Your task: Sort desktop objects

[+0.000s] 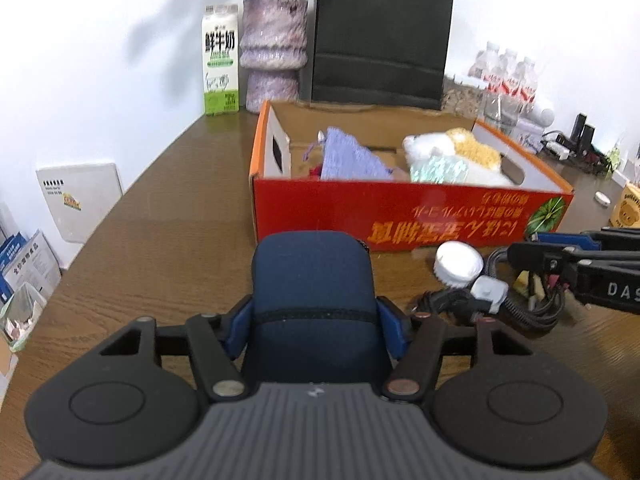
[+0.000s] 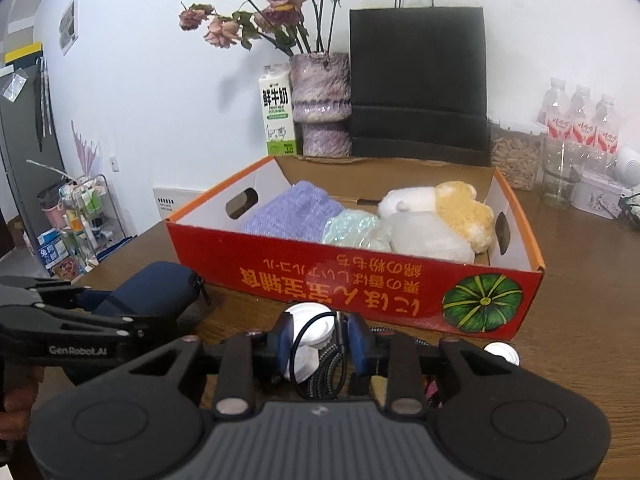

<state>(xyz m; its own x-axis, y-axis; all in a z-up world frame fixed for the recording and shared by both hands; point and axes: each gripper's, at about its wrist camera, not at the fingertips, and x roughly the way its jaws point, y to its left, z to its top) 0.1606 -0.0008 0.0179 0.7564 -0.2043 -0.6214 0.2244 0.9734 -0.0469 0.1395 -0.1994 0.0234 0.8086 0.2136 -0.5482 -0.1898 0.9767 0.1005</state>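
My left gripper (image 1: 316, 322) is shut on a navy blue zip pouch (image 1: 312, 280), its blue pads pressing both sides, just in front of the red cardboard box (image 1: 400, 216). The right wrist view shows the same pouch (image 2: 160, 286) at the left gripper (image 2: 92, 316). My right gripper (image 2: 322, 344) is shut on a bundle of black cables (image 2: 326, 364), with a white round jar (image 2: 306, 318) right behind it. From the left wrist view the right gripper (image 1: 524, 258) reaches in from the right over the cables (image 1: 532, 308) and a white plug (image 1: 488, 290).
The box holds a purple knitted piece (image 2: 292, 210), a shiny bag (image 2: 352, 226) and a plush toy (image 2: 452, 208). Behind it stand a milk carton (image 2: 276, 110), a vase (image 2: 320, 104), a black paper bag (image 2: 418, 84), water bottles (image 2: 580, 124). A small white cap (image 2: 502, 354) lies at the right.
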